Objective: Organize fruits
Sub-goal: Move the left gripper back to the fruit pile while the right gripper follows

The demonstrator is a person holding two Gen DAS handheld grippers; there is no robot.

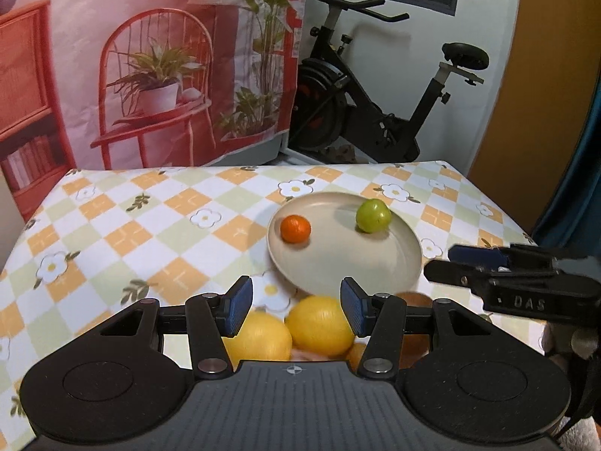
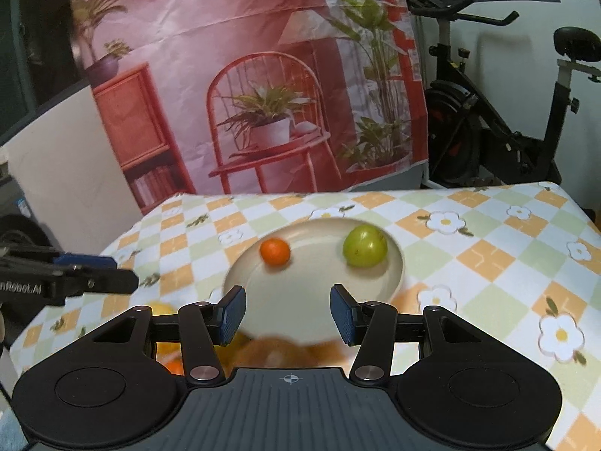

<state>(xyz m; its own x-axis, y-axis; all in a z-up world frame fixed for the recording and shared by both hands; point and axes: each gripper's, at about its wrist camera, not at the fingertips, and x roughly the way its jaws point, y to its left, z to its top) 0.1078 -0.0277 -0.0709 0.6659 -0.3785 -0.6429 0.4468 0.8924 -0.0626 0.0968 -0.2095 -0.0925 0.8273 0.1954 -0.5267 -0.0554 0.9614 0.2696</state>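
A beige plate (image 1: 338,263) (image 2: 300,293) sits on the checked cloth and holds a small orange tangerine (image 1: 295,228) (image 2: 275,251) and a green apple (image 1: 373,215) (image 2: 364,245). My left gripper (image 1: 296,306) hovers open short of the plate. Below and beyond its blue pads lie two yellow lemons (image 1: 321,325), not gripped. My right gripper (image 2: 288,314) is open too, above the plate's near rim, with nothing between its pads. Blurred brownish fruit (image 2: 278,349) shows under it. Each gripper appears side-on in the other's view: the right gripper (image 1: 443,263), the left gripper (image 2: 120,272).
The table (image 1: 150,233) wears a cloth of orange and green checks with white flowers. A printed backdrop (image 1: 150,67) hangs behind its far edge. An exercise bike (image 1: 375,105) stands beyond the far right corner. More fruit, yellow and orange (image 2: 165,312), lies near the front edge.
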